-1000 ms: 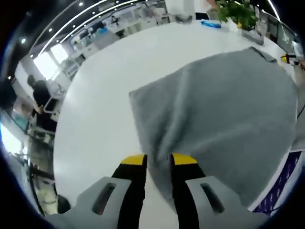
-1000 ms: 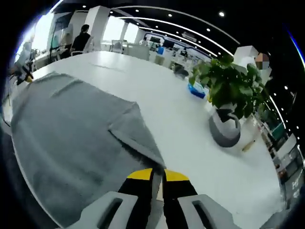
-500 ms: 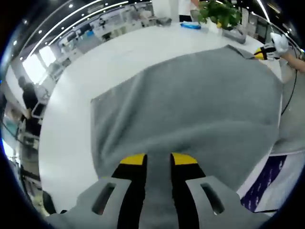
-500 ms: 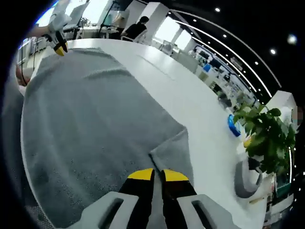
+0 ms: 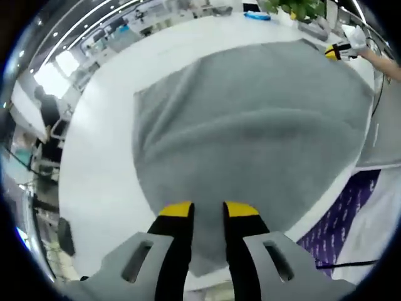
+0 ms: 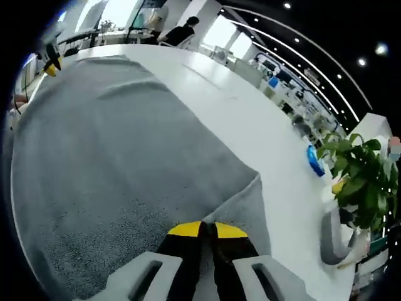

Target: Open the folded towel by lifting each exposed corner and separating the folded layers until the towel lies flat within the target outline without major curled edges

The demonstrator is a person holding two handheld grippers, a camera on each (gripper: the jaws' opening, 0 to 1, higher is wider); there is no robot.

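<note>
A grey towel [image 5: 250,125] lies spread over the white table [image 5: 106,150], with soft ripples across it. My left gripper [image 5: 207,213] sits at the towel's near edge, its jaws shut on the cloth that runs between them. My right gripper [image 6: 207,231] is shut tight on another corner of the towel [image 6: 113,144], where a narrow flap [image 6: 250,200] is still folded over. In the left gripper view the right gripper [image 5: 335,51] shows at the towel's far corner with a gloved hand [image 5: 358,39]. In the right gripper view the left gripper [image 6: 51,66] shows far off at the opposite corner.
A purple patterned mat [image 5: 332,232] peeks out beyond the towel's right edge. A potted plant [image 6: 363,182] in a grey pot [image 6: 335,241] and a blue object [image 6: 313,160] stand on the table past the right corner. People [image 6: 188,28] sit at desks in the background.
The towel was raised and tented at the left gripper a second ago; it now lies wider and flatter. Both grippers kept their hold and the views swung over the cloth.
</note>
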